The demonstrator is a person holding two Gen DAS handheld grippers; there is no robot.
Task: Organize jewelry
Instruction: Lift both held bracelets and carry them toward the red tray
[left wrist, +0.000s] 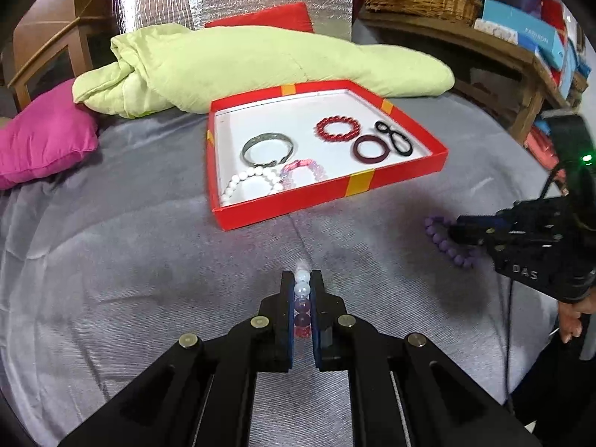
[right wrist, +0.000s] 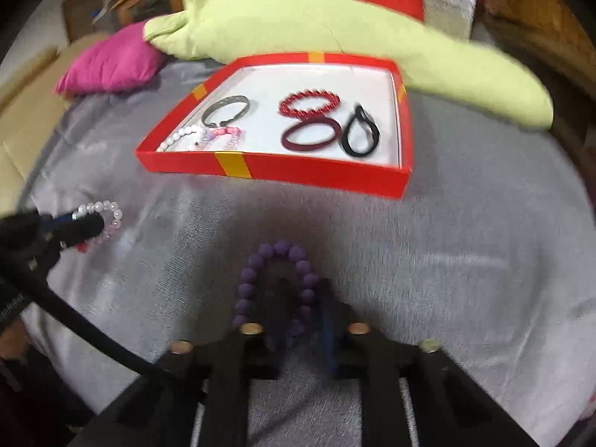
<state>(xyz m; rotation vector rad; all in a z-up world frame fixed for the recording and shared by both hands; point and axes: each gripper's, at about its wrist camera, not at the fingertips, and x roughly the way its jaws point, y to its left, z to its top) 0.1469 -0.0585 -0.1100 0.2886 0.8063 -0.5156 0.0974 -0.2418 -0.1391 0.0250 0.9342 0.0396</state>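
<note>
Grey bed (left wrist: 130,260) carries red box (left wrist: 402,177); left gripper (left wrist: 301,279) jaws pinch clear bracelet (left wrist: 301,290); right gripper (right wrist: 301,298) jaws straddle purple bracelet (right wrist: 277,249), closure unclear.

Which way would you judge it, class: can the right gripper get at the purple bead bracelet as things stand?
Probably yes. The right gripper sits open right over the purple bead bracelet on the grey bedcover; one side of the loop lies between its fingers, nothing blocking.
</note>
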